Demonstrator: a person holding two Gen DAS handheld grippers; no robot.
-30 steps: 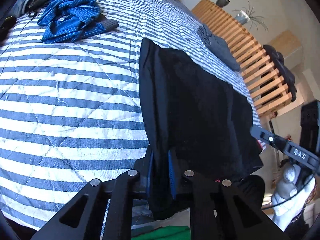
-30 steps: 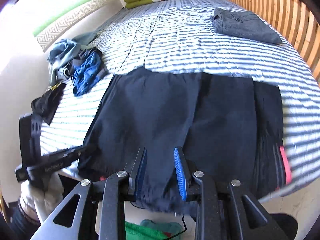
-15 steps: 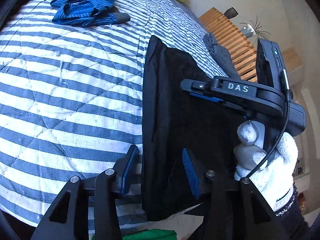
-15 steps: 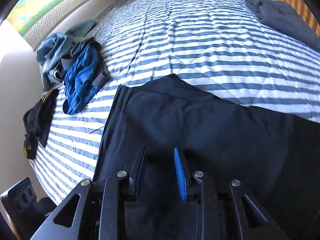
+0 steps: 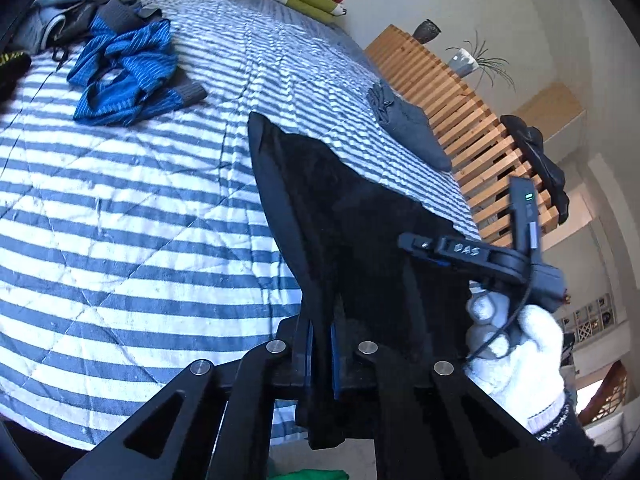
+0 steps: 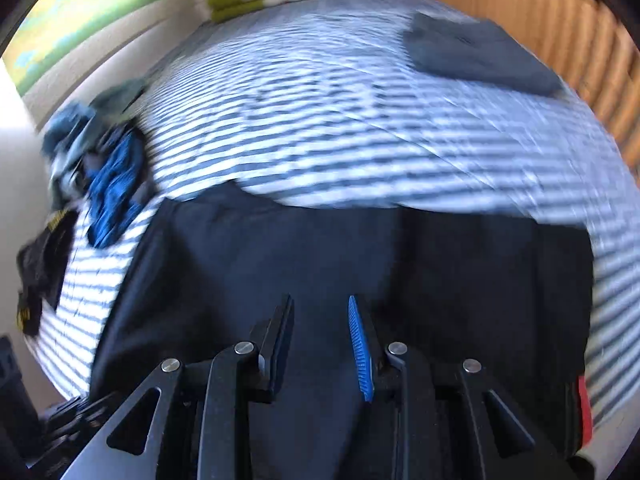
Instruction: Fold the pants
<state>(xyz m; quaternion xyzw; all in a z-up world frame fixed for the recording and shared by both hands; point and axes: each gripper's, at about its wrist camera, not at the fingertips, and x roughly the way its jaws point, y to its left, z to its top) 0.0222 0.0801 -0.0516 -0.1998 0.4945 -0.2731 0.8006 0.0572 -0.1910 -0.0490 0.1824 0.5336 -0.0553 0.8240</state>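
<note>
Left claw (image 5: 319, 354): having just reopened and closed again, now pinching the pants' near edge.
Right claw (image 6: 320, 344): hovering spread, empty.
Pants (image 6: 320, 264): lying on bed (image 5: 120, 216), edge lifting.
Meaning: fold starting.

The letters "DAS" stand in pale capitals on the black finger arm of the right gripper (image 5: 430, 254), at about three o'clock in the left wrist view. Small white print runs along the dark cuff (image 5: 554, 432) below the white glove at about four o'clock, too small to read. A yellow mark on the black garment (image 6: 26, 314) at nine o'clock in the right wrist view is blurred beyond reading.
</note>
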